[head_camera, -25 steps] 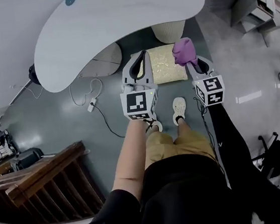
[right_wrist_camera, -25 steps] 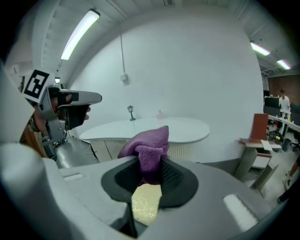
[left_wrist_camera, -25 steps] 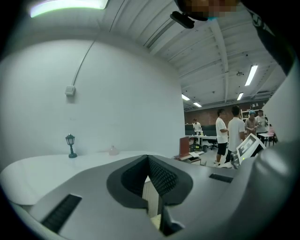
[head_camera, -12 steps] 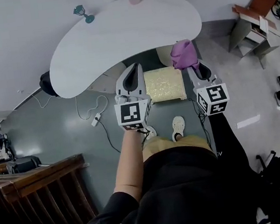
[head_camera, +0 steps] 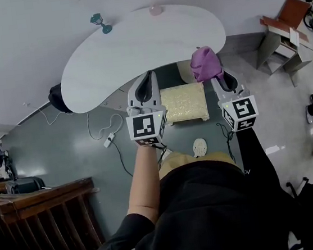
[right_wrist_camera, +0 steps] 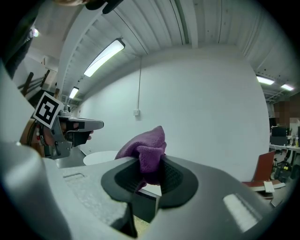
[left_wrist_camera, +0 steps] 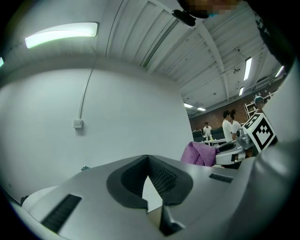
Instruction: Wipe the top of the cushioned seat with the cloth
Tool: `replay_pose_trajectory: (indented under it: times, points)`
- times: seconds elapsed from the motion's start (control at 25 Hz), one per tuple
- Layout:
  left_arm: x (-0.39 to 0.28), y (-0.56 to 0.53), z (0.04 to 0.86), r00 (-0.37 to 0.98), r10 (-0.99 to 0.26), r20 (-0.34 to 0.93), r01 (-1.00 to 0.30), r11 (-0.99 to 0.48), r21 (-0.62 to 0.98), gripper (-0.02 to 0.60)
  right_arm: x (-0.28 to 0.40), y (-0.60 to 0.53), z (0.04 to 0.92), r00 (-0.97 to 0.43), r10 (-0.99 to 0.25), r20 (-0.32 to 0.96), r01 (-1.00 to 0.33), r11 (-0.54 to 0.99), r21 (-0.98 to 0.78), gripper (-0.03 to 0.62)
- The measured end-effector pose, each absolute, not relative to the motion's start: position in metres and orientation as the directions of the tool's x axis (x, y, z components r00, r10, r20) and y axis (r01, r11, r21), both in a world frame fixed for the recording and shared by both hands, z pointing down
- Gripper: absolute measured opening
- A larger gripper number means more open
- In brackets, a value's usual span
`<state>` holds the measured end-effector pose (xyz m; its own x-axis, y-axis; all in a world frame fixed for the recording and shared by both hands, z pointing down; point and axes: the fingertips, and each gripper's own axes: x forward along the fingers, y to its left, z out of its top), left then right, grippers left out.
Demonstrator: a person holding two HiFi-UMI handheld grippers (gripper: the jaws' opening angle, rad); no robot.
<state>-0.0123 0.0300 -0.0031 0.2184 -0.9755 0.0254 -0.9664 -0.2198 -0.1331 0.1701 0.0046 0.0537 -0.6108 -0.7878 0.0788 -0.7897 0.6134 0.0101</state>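
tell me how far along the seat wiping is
Done: the purple cloth is picked up, pinched in the right gripper's shut jaws. In hand: that gripper holds it in the air, showing by the far right corner of the cushioned seat in the head view, not touching it. The left gripper is shut and empty. Left: bring the cloth down and wipe the seat top; no wiping contact shows yet.

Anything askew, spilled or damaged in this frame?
Nothing stands out. The cushioned seat looks level and intact, the purple cloth is bunched in the right gripper, and the left gripper is shut and empty.
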Motion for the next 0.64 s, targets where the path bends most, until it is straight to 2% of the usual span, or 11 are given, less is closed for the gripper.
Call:
replay_pose_trajectory:
  times: [0.64]
  points:
    - [-0.007,0.021,-0.015,0.250,-0.968,0.007,-0.957,-0.248,-0.152,0.006,0.167,-0.006,0.034,-0.609,-0.792,0.038,-0.792,0.610,0.012,0.076]
